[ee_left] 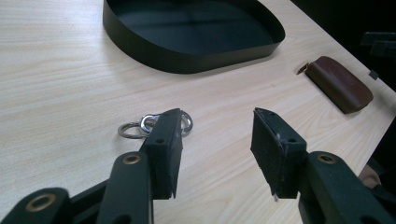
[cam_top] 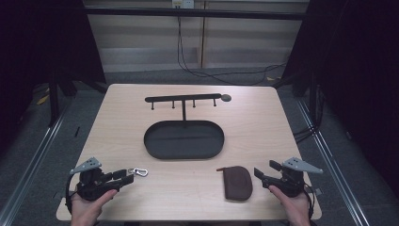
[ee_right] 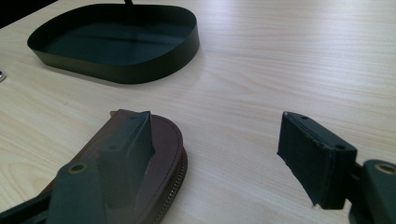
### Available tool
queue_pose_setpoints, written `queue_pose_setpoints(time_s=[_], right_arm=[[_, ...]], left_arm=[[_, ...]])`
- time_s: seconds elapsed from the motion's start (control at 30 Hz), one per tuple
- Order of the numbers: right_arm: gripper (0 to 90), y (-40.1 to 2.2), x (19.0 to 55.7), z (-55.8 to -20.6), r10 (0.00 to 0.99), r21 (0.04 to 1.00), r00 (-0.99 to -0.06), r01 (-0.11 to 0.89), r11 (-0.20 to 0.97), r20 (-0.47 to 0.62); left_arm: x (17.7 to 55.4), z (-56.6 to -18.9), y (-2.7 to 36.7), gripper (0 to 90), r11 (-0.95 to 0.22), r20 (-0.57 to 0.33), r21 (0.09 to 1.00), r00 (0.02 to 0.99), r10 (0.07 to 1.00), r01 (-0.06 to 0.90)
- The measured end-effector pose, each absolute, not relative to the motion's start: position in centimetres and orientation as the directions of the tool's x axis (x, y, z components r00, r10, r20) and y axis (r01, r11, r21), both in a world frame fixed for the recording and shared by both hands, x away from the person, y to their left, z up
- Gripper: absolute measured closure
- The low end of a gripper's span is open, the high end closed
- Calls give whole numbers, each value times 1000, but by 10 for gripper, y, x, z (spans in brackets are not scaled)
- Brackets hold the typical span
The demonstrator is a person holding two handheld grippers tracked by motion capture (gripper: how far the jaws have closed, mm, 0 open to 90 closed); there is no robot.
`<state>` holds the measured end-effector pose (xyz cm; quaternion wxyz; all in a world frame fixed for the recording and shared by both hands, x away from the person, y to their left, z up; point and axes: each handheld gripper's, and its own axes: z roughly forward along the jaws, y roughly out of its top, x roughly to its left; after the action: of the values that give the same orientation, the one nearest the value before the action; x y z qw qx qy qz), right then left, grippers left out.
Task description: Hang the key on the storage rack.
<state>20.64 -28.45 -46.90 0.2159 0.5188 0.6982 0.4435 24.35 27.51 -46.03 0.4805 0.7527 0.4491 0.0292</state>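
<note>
Opening step, by the look of it: both grippers parked at the near edge of the table [cam_top: 263, 108], nothing lifted yet. Left gripper [cam_top: 123, 176] lay low and level, jaws apart with bare wood between them, tips just short of the carabiner keyring [cam_top: 138, 172]; seen along its own jaws, left gripper [ee_left: 217, 133] had one pad [ee_left: 163, 140] partly covering the keyring [ee_left: 140, 127] from behind, no squeeze on it. Right gripper [cam_top: 259, 175] sat just beside the brown pouch [cam_top: 237, 182], jaws spread wide; in the right gripper view, right gripper [ee_right: 219, 140] had one pad [ee_right: 133, 140] in front of the pouch [ee_right: 168, 140] and the other out over bare table, nothing pinched.

Judged as a reach-and-grasp about to start. Called for next: nudging the left jaws forward and sideways so the ring fell between the pads, then closing low against the wood; likewise shifting the right jaws across to straddle the pouch's edge. Probable destinations: black oval tray [cam_top: 183, 139] and the hook rack [cam_top: 182, 99] standing behind it, both bare.

Looked like this: keyring small, silvery, flat on the table, a clip joined to a round ring, thin and apt to slide. Pouch dark brown, leather-like, rounded at one end, zip along the rim, lying flat and shut.
</note>
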Motion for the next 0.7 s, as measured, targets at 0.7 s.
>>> queue_pose_setpoints(time_s=[0.7], right_arm=[[257, -282, 205, -468, 912, 829, -378, 553, 86, 157]], left_arm=[[249, -458, 272, 684, -213, -374, 701, 606, 702, 680]])
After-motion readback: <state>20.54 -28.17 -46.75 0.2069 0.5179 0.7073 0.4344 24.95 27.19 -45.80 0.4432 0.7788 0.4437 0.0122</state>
